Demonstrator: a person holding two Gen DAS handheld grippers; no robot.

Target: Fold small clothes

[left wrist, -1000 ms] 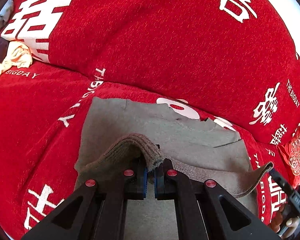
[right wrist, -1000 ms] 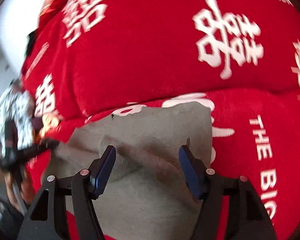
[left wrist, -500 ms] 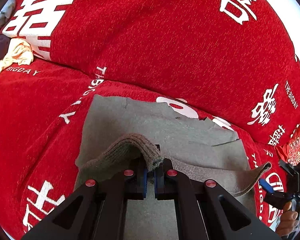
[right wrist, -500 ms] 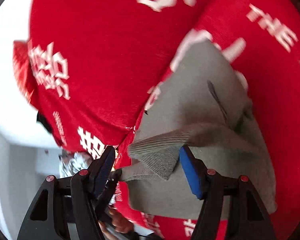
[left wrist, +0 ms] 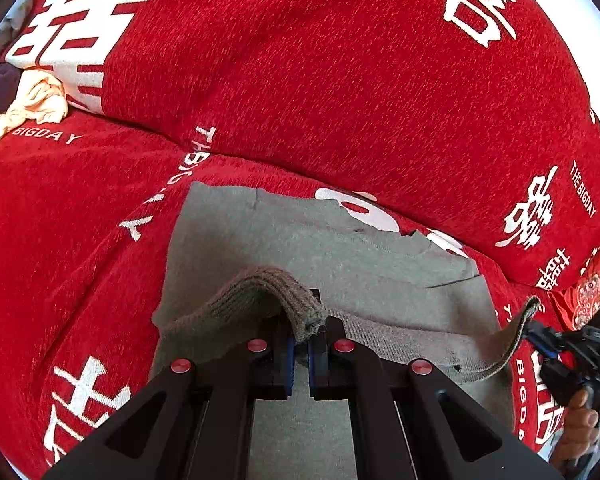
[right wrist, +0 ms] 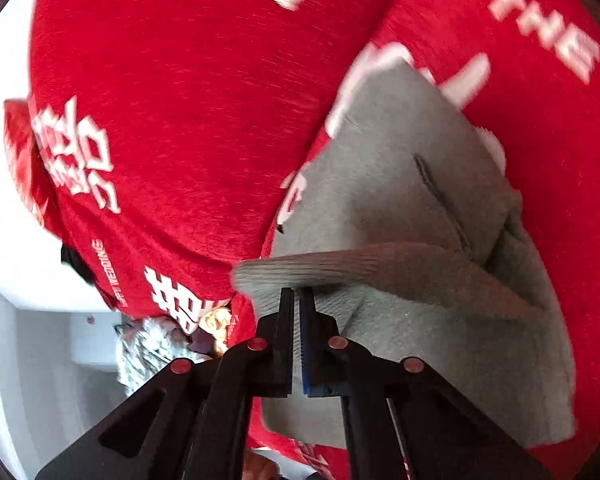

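My left gripper [left wrist: 299, 334] is pinching the ribbed hem of the grey garment [left wrist: 328, 256] lying on the red sofa cover [left wrist: 80, 208]. My right gripper [right wrist: 293, 294] has just been closing and is clamping the hem's other corner; only the left view is showing my right hand [left wrist: 584, 412].

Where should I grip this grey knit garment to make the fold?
Grip the grey knit garment by its ribbed hem at the two near corners, coming in from the near edge. That band is thick, stands lifted off the red printed sofa cover and is easy to pinch. Both the left hand-held gripper and the right hand-held gripper are shut on it.
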